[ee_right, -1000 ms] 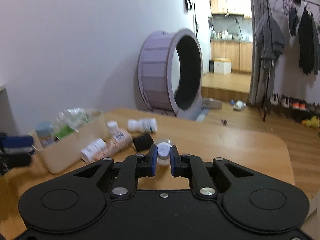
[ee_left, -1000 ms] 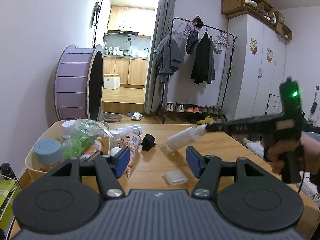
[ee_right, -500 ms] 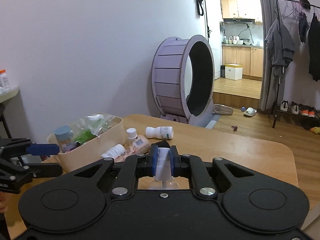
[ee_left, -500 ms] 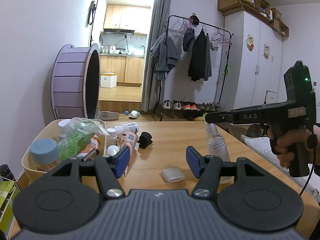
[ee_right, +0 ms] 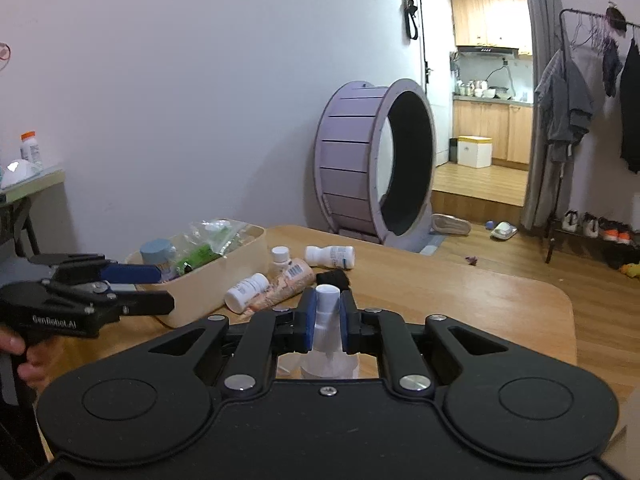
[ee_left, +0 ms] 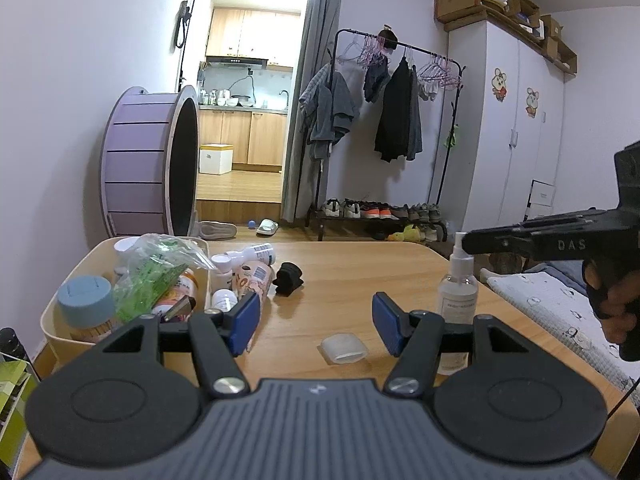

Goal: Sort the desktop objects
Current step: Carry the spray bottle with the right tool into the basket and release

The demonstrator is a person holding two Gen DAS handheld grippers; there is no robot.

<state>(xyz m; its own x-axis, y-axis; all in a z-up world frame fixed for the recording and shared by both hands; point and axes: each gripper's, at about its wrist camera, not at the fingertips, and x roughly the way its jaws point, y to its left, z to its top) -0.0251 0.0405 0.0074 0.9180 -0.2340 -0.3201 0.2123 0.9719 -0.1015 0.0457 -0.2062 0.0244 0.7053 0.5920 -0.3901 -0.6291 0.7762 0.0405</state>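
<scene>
My right gripper (ee_right: 325, 316) is shut on the white nozzle of a clear spray bottle (ee_right: 328, 360), which stands upright on the wooden table; the bottle (ee_left: 456, 292) also shows in the left wrist view with the right gripper (ee_left: 466, 242) at its top. Its clear cap (ee_left: 344, 348) lies on the table in front of my left gripper (ee_left: 316, 324), which is open and empty above the near table. A cream bin (ee_left: 64, 332) at the left holds a blue-lidded jar (ee_left: 84, 304) and a green plastic bag (ee_left: 156, 272).
Several white pill bottles (ee_right: 244, 292), a pink tube (ee_right: 286, 280) and a black clip (ee_left: 287, 278) lie beside the bin. A purple wheel (ee_left: 148, 164), a clothes rack (ee_left: 384, 120) and a wardrobe stand beyond the table. The bed (ee_left: 560, 304) is at the right.
The right gripper swung the spray bottle from lying tilted in the air to upright and set it down on the table at the right. The left gripper stayed open and nearly still.
</scene>
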